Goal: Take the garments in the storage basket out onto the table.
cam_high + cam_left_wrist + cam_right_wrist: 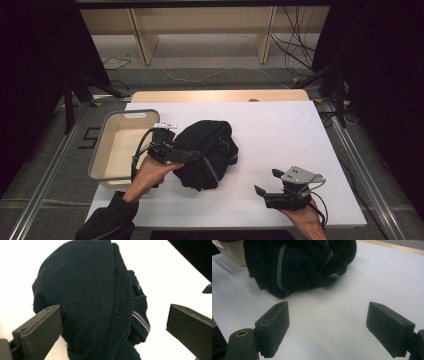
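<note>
A beige plastic basin (102, 150) with a grey rim sits at the left edge of the white surface (280, 135), left of the frame's centre. Behind the surface, at the top of the frame, stands a pale wooden shelf unit (200, 25), with cables (295, 45) trailing across the floor (215, 75).

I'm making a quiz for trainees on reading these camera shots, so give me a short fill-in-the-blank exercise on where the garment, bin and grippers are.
1. The dark garment lies bunched on the white ____.
2. The beige bin stands to the garment's ____ in the high view.
3. The left gripper has its jaws ____ on either side of the garment.
4. The right gripper is open, with ____ between its jaws.

Missing words: table; left; open; nothing
</note>
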The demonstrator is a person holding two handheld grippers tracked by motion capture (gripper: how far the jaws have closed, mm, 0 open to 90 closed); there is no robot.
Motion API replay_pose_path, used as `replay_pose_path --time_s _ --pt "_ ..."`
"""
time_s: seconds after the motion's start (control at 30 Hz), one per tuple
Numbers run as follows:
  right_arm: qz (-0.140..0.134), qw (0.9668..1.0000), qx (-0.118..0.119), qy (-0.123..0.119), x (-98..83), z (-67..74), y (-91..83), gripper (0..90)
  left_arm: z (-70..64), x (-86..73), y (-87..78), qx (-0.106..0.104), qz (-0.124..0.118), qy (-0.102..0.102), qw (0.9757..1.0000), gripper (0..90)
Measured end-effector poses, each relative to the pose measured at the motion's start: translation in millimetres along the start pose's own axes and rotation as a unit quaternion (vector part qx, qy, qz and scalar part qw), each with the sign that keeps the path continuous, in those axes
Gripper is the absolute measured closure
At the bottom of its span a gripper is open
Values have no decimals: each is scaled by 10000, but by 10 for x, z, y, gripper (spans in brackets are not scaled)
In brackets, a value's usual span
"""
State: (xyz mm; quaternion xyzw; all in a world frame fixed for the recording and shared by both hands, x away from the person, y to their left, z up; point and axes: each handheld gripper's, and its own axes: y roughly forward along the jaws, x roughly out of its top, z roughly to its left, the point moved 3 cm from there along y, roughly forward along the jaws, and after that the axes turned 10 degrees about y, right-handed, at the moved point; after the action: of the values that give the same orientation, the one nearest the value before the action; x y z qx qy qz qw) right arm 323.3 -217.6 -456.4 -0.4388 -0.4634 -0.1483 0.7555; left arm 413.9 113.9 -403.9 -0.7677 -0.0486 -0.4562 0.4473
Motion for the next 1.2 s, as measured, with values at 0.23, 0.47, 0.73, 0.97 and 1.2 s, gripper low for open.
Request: replay_pose_path --time_s 0.23,0.47,0.73,0.97,1.2 --pt "7 10000 0 16 0 3 -1 192 -5 -77 -41 -72 -376 79 9992 0" --pt "-25 10000 24 -29 3 -3 2 193 -18 -190 -70 -104 -724 243 9970 0" --pt "-29 10000 39 -6 3 7 3 192 -66 -303 -149 -132 -1133 509 9922 0" --pt "-49 10000 47 -24 5 6 5 192 -127 -381 -182 -170 -1215 767 9895 0" --pt "-42 10000 50 15 3 6 -1 192 -145 -466 -169 -175 -1238 832 9887 0"
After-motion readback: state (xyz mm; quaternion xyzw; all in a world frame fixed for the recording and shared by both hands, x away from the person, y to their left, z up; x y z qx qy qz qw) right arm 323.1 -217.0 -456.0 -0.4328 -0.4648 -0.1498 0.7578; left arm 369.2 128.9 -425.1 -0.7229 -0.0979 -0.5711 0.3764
